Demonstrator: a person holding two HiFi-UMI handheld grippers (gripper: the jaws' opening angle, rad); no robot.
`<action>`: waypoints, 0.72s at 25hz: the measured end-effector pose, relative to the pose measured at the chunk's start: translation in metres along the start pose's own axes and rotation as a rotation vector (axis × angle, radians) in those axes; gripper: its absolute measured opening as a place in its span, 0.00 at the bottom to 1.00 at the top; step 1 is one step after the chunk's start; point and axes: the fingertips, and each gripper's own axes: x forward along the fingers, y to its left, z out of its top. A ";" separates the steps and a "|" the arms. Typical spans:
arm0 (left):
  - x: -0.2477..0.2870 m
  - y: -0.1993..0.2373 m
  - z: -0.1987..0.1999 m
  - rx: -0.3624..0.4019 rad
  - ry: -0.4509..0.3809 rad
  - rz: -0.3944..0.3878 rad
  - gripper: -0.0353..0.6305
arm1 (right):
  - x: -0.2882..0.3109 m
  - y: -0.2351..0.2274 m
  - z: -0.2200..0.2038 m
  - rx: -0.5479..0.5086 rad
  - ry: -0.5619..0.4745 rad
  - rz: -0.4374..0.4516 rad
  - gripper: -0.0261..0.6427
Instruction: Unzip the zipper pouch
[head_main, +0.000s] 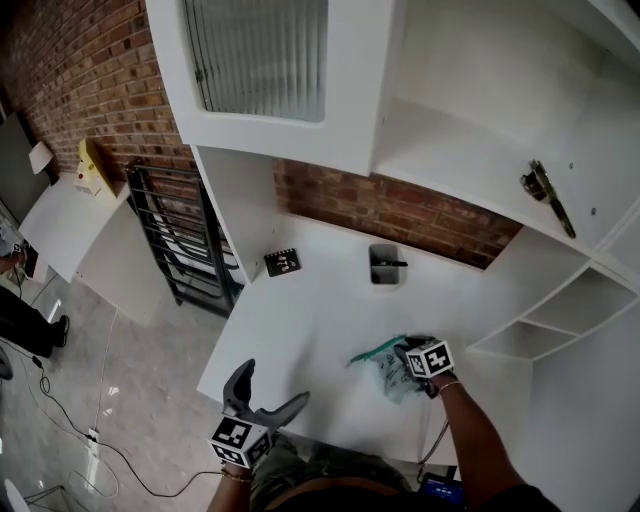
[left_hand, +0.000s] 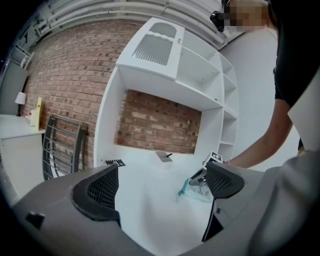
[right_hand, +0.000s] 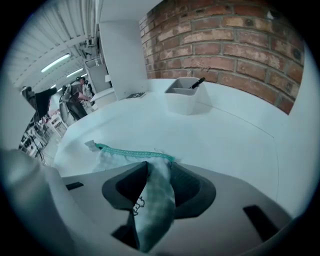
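Pouch (head_main: 388, 368), clear with a teal zipper strip, on the white table (head_main: 300, 320) near its front right. Clamped at one end between the closed jaws of the right gripper (head_main: 403, 355), tilted down onto it; zipper strip running left from the jaws. Left gripper (head_main: 275, 385) at the table's front edge, well apart from the pouch, jaws wide and empty. Further back on the table: grey cup (head_main: 384, 266) with a pen, black card (head_main: 282, 262).
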 end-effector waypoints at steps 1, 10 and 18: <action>0.001 -0.001 0.001 -0.001 -0.004 -0.002 0.88 | -0.002 -0.002 0.000 0.035 -0.010 0.004 0.26; 0.012 -0.020 -0.004 -0.001 0.009 -0.042 0.88 | -0.034 0.004 0.015 0.182 -0.175 0.057 0.11; 0.026 -0.037 -0.003 -0.075 0.013 -0.080 0.88 | -0.090 0.061 0.050 -0.010 -0.370 0.109 0.07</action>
